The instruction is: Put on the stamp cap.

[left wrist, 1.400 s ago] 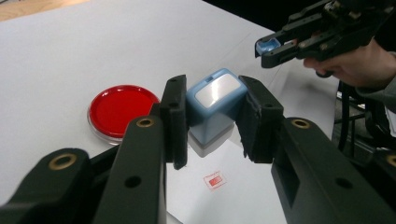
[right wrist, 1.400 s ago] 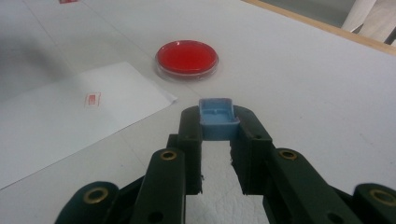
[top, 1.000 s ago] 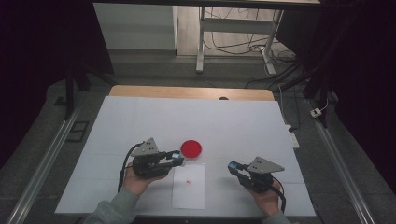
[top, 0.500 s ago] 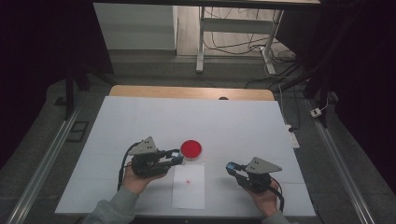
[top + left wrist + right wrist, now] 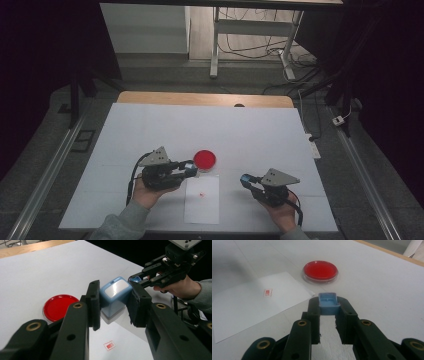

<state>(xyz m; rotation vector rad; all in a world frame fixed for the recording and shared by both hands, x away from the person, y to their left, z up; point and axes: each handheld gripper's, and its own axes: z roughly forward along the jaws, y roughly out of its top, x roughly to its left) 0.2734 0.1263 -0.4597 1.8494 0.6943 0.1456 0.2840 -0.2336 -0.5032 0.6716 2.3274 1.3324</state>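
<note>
1. The left gripper (image 5: 113, 306) has its jaws clamped on a blue stamp (image 5: 115, 296), held just above the sheet of paper (image 5: 202, 199), beside the red ink dish (image 5: 205, 159). The grip sits low on the body — a tilt could smear any further print.
2. The right gripper (image 5: 327, 312) has its jaws pinched on a small blue cap (image 5: 328, 303), held only at the tips; it could slip out onto the surface (image 5: 250, 135).
3. The paper lies loose, already bearing one red mark (image 5: 267, 292); a sticky stamp might lift or shift it.
4. The ink dish — shallow, round, clear-rimmed — holds a red pad or ink across its whole floor. I judge a nudge from either gripper could slide it.
</note>
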